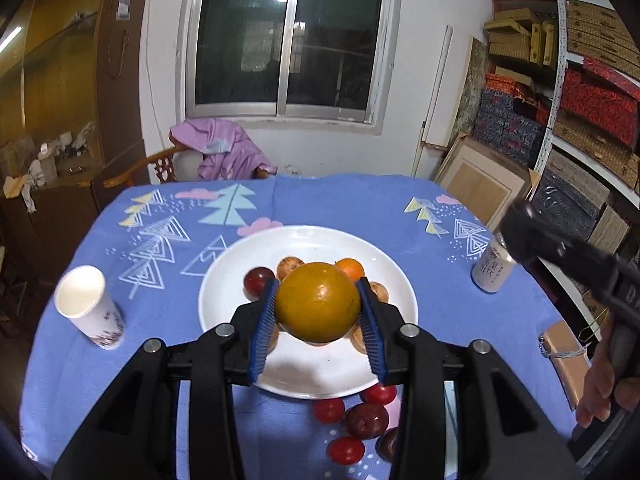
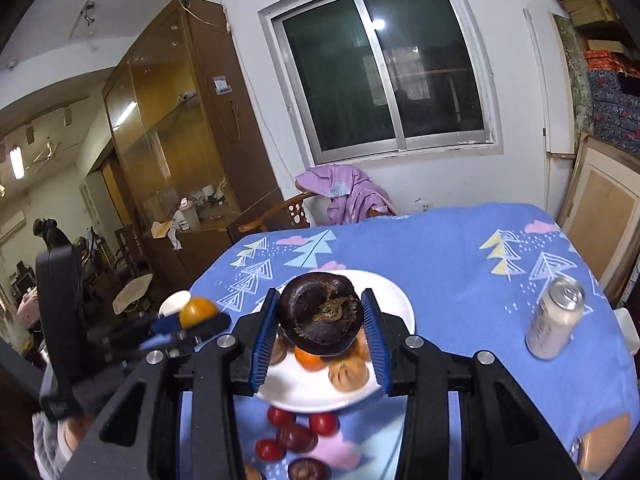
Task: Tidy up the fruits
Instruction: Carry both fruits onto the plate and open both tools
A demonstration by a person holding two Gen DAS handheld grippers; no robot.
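Both claws are gripping fruit above the plate. Left claw (image 1: 319, 312) has its blue pads pressed on either side of an orange (image 1: 318, 302), a yellow-green one, held clear of the white plate (image 1: 240, 280) below it. Right claw (image 2: 320, 328) is clamped the same way on a dark round fruit (image 2: 320, 318), its dried stem end facing the camera; what kind it is I cannot say for sure, perhaps a mangosteen.

On the plate, under and behind the held orange, lie a plum (image 1: 256, 280), a small tangerine (image 1: 350, 269) and several brown fruits (image 1: 290, 266), partly hidden by the claw. Just off the near rim of the plate, on the blue tabletop (image 1: 340, 208), sits a loose cluster of cherry tomatoes (image 1: 328, 410) and dark plums (image 1: 367, 420), touching one another.

Further out, a white paper cup (image 1: 90, 307) stands tilted in the fisheye view at the left of the tabletop, well apart from the plate, and a drink can (image 1: 491, 268) stands at the right. A brown parcel (image 1: 564, 356) lies at the right near edge, beside the hand (image 1: 604, 392) that holds the right claw.

Beyond the far edge, a chair (image 1: 160, 162) with a pink garment (image 1: 228, 146) draped on it stands under a dark window (image 1: 290, 36). Shelves of boxes (image 1: 592, 92) fill the right wall and a wooden cabinet (image 1: 60, 92) the left.
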